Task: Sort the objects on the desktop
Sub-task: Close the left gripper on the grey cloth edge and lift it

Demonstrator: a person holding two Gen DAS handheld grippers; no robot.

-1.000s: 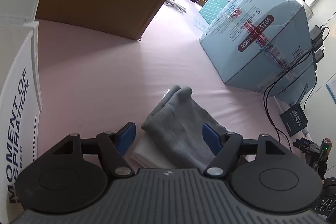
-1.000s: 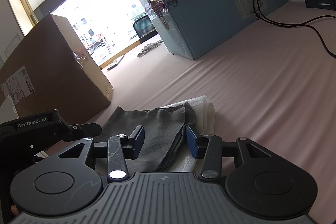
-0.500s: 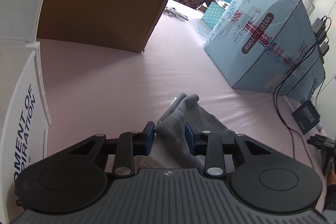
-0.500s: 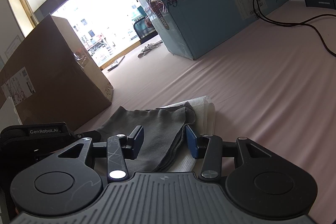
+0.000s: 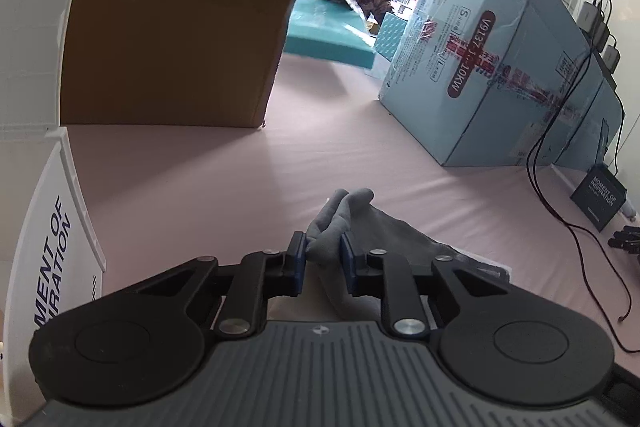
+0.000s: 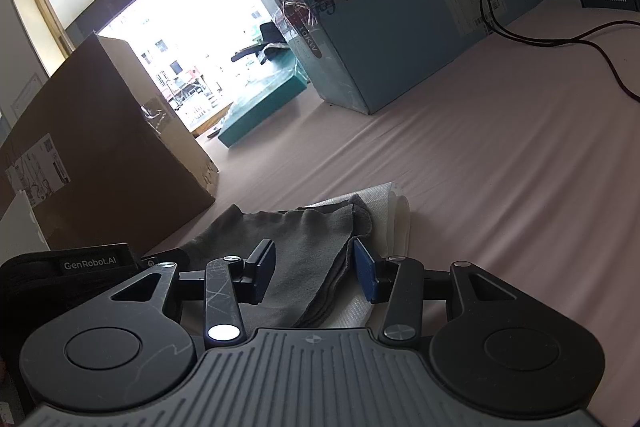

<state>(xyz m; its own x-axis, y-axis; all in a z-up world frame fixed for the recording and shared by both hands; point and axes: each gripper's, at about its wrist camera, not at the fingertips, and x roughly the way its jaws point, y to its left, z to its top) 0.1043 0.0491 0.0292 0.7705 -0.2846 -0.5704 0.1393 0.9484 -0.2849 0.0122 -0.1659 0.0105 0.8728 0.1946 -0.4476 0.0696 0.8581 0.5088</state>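
Left tool (image 5: pixel 323 254) pinches one bunched fold of the grey cloth (image 5: pixel 360 227) lying on the tabletop (image 5: pixel 200 171); right tool (image 6: pixel 314 269) gapes around it; the thin fold may slip free when lifted

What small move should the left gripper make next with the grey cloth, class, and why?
Probably a short lift. The left gripper is shut on a bunched fold of the grey cloth, which lies across white packets; the right gripper stands open around it, gripping nothing.
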